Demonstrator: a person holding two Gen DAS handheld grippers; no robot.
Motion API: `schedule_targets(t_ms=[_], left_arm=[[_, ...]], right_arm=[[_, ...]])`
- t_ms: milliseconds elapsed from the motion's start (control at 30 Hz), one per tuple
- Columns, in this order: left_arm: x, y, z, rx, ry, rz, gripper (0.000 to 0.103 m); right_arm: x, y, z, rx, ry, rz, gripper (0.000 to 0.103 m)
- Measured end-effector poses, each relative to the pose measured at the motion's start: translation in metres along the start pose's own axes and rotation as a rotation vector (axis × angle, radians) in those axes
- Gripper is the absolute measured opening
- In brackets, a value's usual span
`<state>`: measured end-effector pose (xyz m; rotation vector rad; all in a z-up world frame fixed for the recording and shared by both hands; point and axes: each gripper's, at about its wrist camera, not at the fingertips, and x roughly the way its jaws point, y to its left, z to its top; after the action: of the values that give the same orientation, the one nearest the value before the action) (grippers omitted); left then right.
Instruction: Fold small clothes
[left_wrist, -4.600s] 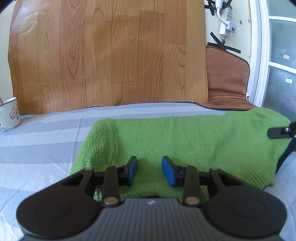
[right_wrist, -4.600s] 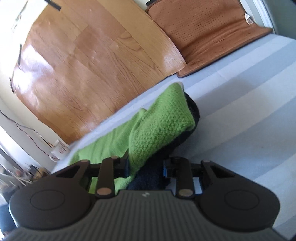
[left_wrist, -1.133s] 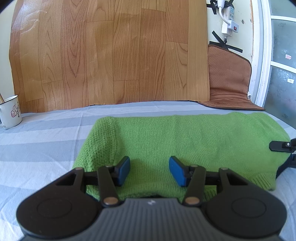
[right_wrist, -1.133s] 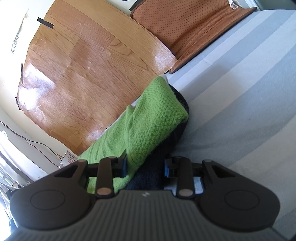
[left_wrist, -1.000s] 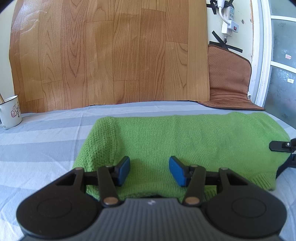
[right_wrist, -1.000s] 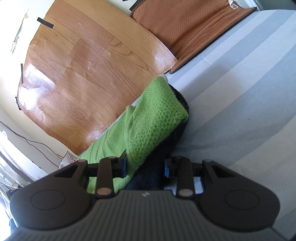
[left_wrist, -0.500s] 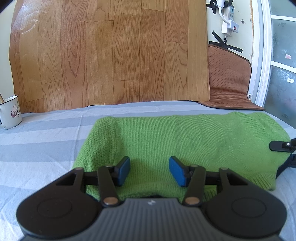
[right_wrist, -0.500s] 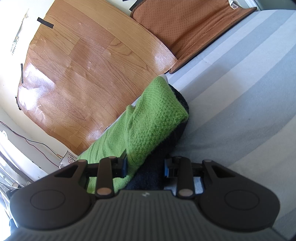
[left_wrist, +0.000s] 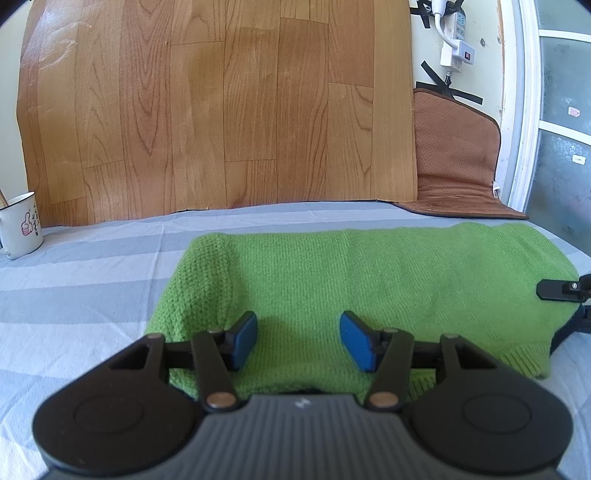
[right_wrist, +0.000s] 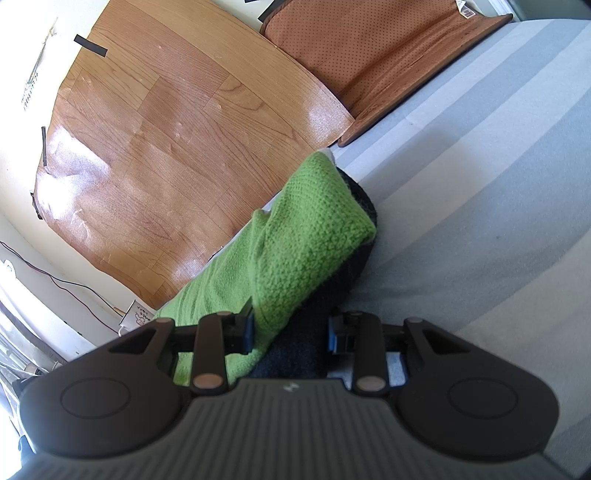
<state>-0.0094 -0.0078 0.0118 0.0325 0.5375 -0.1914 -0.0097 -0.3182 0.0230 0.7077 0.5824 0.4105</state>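
Green sweater (left_wrist: 369, 280) lying flat just beyond left gripper (left_wrist: 299, 341), jaws opening, nothing pinched. Right gripper (right_wrist: 290, 330) clamped on its thick folded end; dark underlayer (right_wrist: 295, 347) hard to identify.

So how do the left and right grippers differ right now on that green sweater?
The left gripper is opening, its blue pads clear above the green sweater; the right gripper is shut on the sweater's end. The left looks level across the flat knit; the right view is tilted. Both sit at the sweater's near edge.
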Motion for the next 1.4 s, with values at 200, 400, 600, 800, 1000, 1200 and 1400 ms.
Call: schedule_targets(t_ms=[200,400,600,800,1000,1200,1400], left_arm=[[0.000,0.001,0.000,0.000,0.000,0.000,0.051],[0.000,0.001,0.000,0.000,0.000,0.000,0.052],[0.000,0.000,0.000,0.000,0.000,0.000,0.052],[0.000,0.000,0.000,0.000,0.000,0.000,0.052],[-0.001,0.000,-0.001,0.003,-0.001,-0.002,0.049],[-0.003,0.001,-0.002,-0.009,-0.009,-0.015,0.047],[-0.012,0.022,-0.001,-0.116,-0.049,-0.106,0.047]], right_arm=[[0.000,0.000,0.000,-0.001,0.000,0.000,0.036],[0.000,0.000,-0.001,-0.002,-0.001,-0.001,0.036],[0.000,0.000,-0.001,-0.003,-0.001,-0.001,0.036],[0.000,0.004,-0.001,-0.020,0.000,-0.026,0.034],[-0.007,0.045,-0.001,-0.201,-0.056,-0.072,0.032],[-0.008,0.082,-0.005,-0.356,-0.086,-0.086,0.031],[0.003,0.108,-0.010,-0.515,-0.081,-0.124,0.031]])
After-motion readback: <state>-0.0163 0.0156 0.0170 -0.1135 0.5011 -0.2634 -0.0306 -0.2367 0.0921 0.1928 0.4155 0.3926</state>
